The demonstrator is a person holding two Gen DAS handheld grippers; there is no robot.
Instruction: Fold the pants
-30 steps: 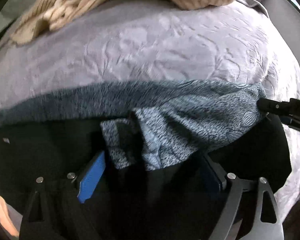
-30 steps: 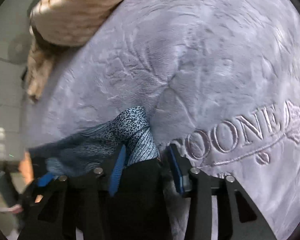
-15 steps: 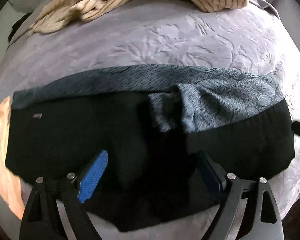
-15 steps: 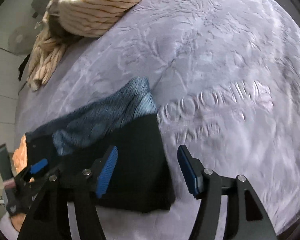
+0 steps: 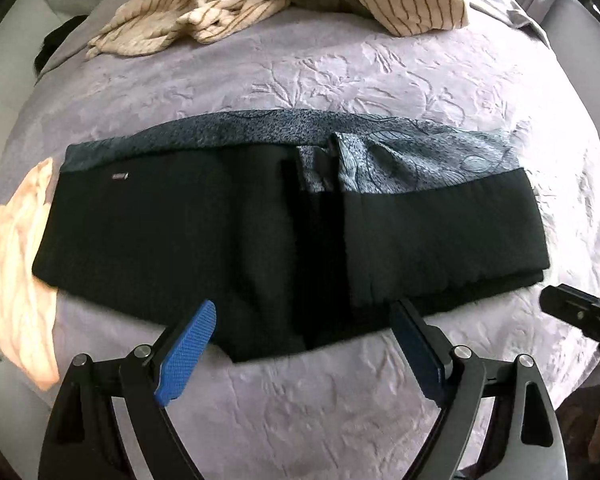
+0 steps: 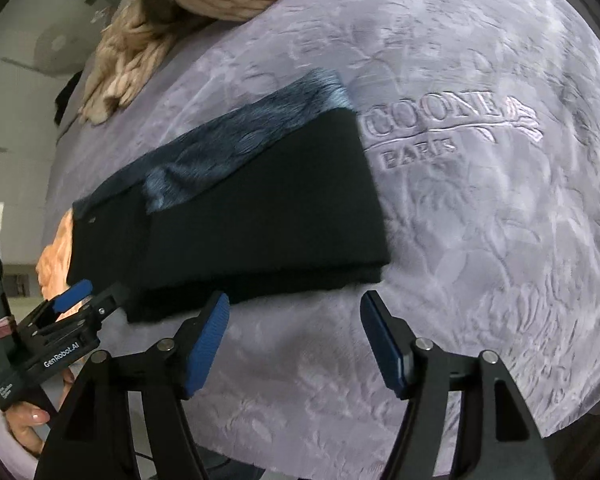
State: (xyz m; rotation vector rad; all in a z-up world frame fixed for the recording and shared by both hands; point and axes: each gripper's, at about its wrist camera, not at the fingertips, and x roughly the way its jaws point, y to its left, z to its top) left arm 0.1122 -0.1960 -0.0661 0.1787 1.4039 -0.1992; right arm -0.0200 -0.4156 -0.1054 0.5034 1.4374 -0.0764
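Lying folded — pants [image 5: 204, 232], striped clothes [image 5: 236, 12] beyond, peach garment [image 5: 16, 264] beside

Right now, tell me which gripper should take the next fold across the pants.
Probably the right gripper. It is open just off the pants' short end, which lies free on the bedspread, ready to carry over. The left gripper, also open, faces the middle of the long edge.
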